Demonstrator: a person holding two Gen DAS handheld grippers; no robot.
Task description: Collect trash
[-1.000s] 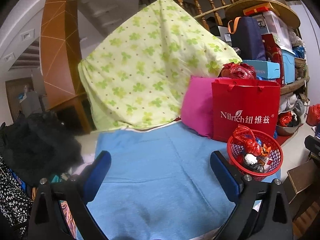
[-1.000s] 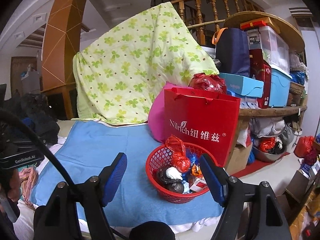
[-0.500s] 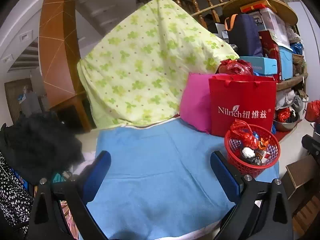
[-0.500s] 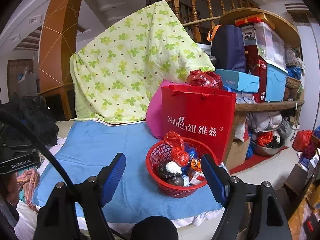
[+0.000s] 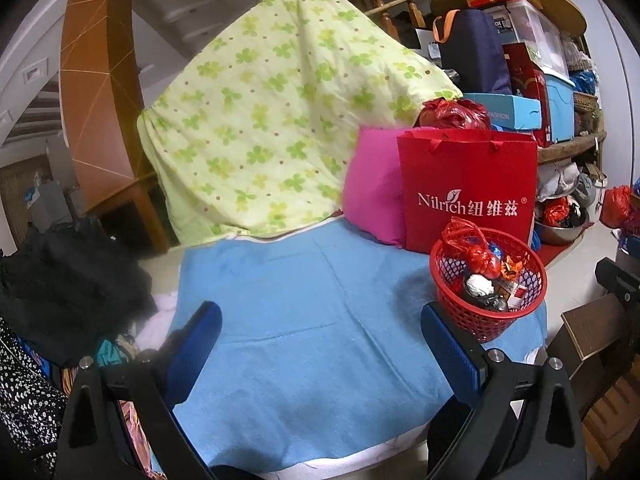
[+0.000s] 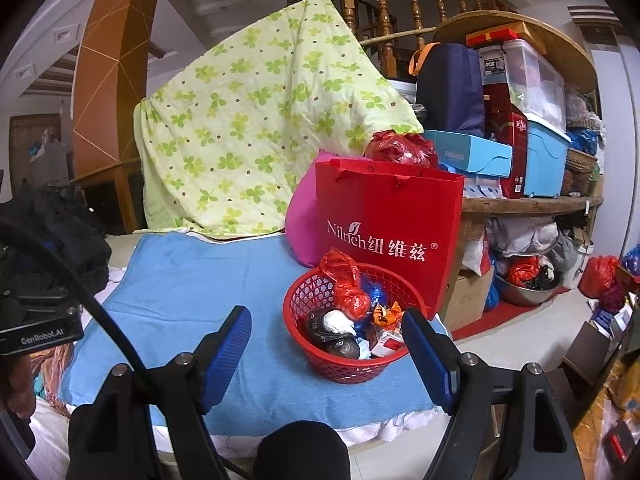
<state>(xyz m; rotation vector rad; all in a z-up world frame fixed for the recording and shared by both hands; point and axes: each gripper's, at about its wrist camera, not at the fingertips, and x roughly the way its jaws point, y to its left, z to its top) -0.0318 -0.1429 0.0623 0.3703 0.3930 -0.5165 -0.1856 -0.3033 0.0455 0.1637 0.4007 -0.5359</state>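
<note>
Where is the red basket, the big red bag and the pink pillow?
red basket [image 6: 344,364]: right wrist view, front wall.
big red bag [image 6: 384,216]: right wrist view, front face above the lettering.
pink pillow [image 5: 372,184]: left wrist view, its front face.

A wooden stair balustrade [image 6: 404,12] with turned spindles rises behind a clover-print quilt [image 6: 256,120] draped over it, beside a curved orange-brown wooden panel [image 6: 108,64] and white walls. At right, a round wooden shelf unit [image 6: 532,202] carries stacked plastic storage bins [image 6: 536,76] and boxes above a pale tiled floor [image 6: 536,320]. A blue towel [image 5: 304,320] covers the bed in front.
</note>
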